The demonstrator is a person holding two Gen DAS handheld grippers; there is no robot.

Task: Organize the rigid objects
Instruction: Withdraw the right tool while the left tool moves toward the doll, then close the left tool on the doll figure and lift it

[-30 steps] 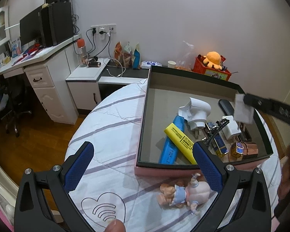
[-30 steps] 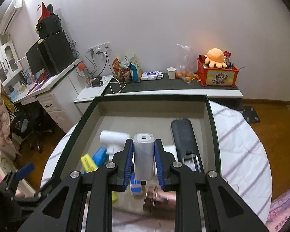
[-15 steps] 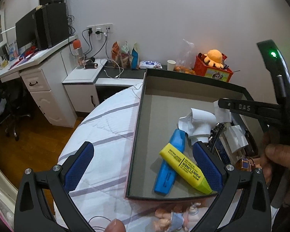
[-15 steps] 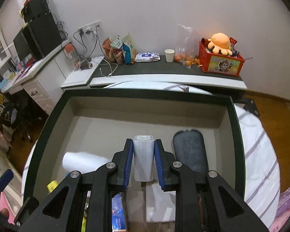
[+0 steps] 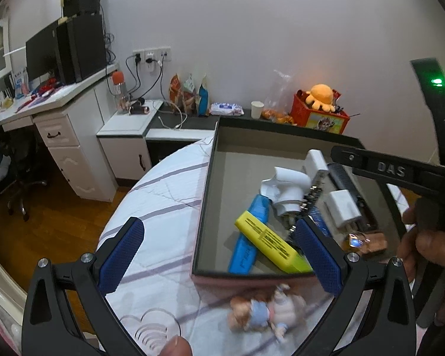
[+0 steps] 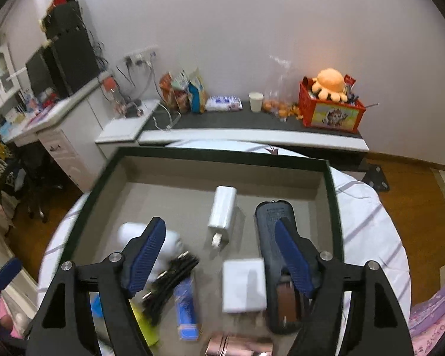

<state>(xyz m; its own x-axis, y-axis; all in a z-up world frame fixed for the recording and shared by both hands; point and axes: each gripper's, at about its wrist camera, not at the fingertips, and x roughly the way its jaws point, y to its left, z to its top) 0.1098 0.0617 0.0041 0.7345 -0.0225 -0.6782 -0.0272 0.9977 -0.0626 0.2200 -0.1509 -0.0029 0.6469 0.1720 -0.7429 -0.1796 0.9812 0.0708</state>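
In box (image 6: 330,178): 2 white chargers (image 6: 224,207), 2 markers (image 5: 270,241), 1 remote (image 6: 271,216).

A small doll in a pale blue dress (image 5: 267,314) lay smeared with motion blur on the striped bedsheet. A copper-coloured metallic case (image 6: 240,345) was cut off by the right wrist view's lower edge (its shape unreadable). The yellow highlighter's (image 5: 271,241) black print was too blurred to read.

My left camera looks down from seven o'clock, my right from six, both sharing the box (image 5: 213,178) (image 6: 222,152).
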